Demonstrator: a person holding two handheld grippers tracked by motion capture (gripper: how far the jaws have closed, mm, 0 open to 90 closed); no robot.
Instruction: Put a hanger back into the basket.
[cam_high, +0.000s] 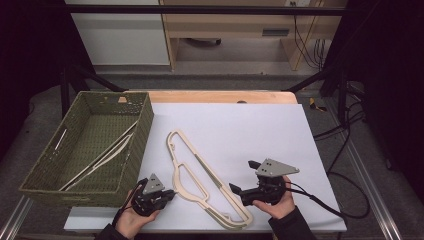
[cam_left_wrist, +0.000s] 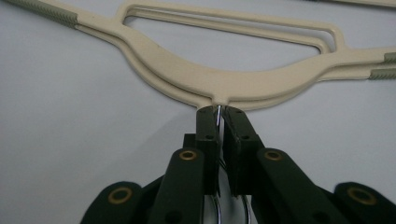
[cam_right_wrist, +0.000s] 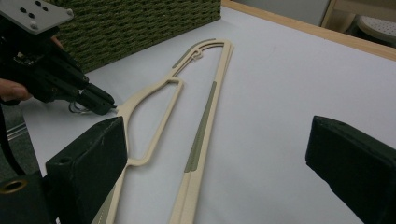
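Beside the woven basket (cam_high: 75, 145), cream hangers (cam_high: 200, 172) lie stacked on the white table (cam_high: 260, 135); the right gripper (cam_high: 243, 176) stands wide open, empty, while the left gripper (cam_left_wrist: 218, 122) pinches their metal hook (cam_left_wrist: 218, 114) between its closed jaws.

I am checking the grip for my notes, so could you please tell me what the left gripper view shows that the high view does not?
Left gripper view alone: the left gripper has its jaws closed on the thin metal hook where it meets the neck of the cream hanger.

High view alone: the green woven basket with more hangers inside, and the right gripper, jaws open, beside the hanger.

Both: the cream hanger lying flat on the white table.
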